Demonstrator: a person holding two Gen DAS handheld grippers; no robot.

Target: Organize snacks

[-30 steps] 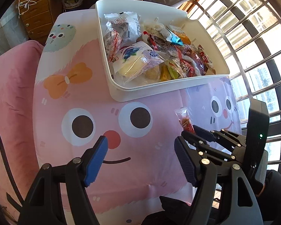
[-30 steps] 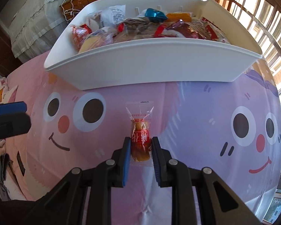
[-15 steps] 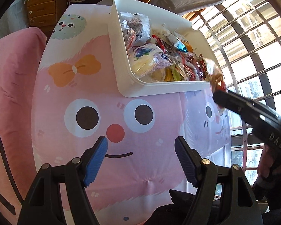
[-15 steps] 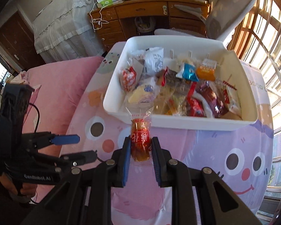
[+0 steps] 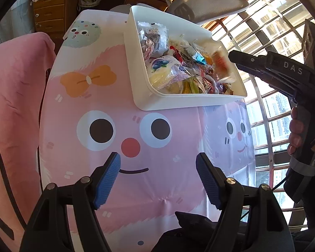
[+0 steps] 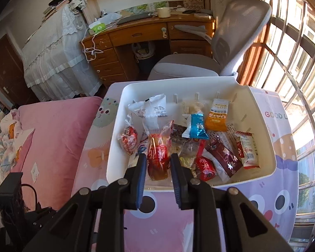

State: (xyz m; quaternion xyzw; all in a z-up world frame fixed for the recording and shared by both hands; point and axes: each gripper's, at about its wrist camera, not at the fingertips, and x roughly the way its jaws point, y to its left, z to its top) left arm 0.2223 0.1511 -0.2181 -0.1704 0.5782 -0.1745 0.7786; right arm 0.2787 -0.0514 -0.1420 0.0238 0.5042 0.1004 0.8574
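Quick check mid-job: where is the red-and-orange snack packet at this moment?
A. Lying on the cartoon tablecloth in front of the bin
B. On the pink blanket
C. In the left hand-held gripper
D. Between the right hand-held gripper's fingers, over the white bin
D: the red-and-orange snack packet sits between the right hand-held gripper fingers, above the white bin; its jaws have just been opening, and the left hand-held gripper is empty.
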